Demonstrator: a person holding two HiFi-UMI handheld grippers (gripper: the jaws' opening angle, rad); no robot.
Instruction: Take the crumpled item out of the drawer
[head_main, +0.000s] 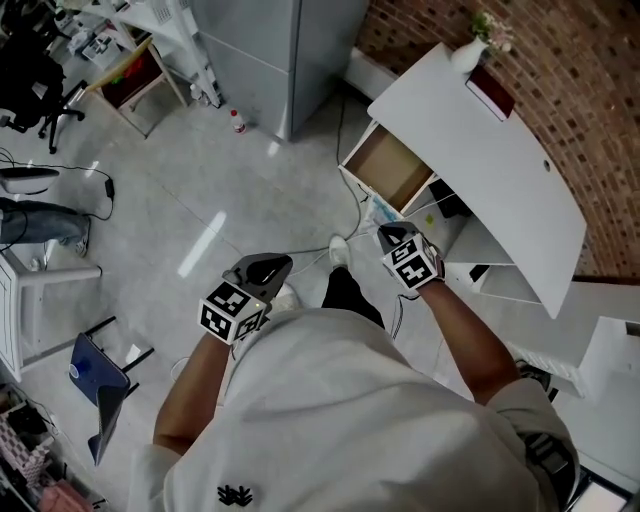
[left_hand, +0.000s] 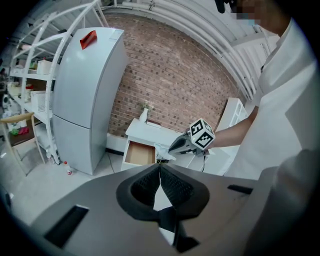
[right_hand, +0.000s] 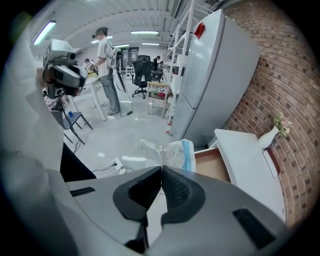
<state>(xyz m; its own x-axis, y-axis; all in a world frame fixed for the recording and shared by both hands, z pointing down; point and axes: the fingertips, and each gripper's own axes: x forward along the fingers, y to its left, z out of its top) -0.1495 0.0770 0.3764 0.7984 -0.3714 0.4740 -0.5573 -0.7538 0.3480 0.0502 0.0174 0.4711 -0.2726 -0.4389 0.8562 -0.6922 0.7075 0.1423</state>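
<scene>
A brick wall (left_hand: 180, 70) backs the work area. A grey refrigerator (left_hand: 85, 95) stands against it, with a white desk (head_main: 480, 150) beside it. The person stands on the floor in front of the desk, holding 1 gripper in each hand.

1 drawer (head_main: 390, 165) at the refrigerator end of the desk is pulled open, exposing a brown interior.

The crumpled item (right_hand: 172, 152), white with a blue edge, is outside the drawer. It hangs over the floor just in front of the drawer's open front, pinched between the 2 jaws of the right gripper (right_hand: 161, 169). Most of the item projects beyond the jaw tips.

The left gripper (left_hand: 160, 166) is held lower and nearer the person's body, well apart from the desk. Its 2 jaws are pressed together with nothing between them.

A small white vase (head_main: 468, 52) holding flowers stands on the desk top next to the wall.
</scene>
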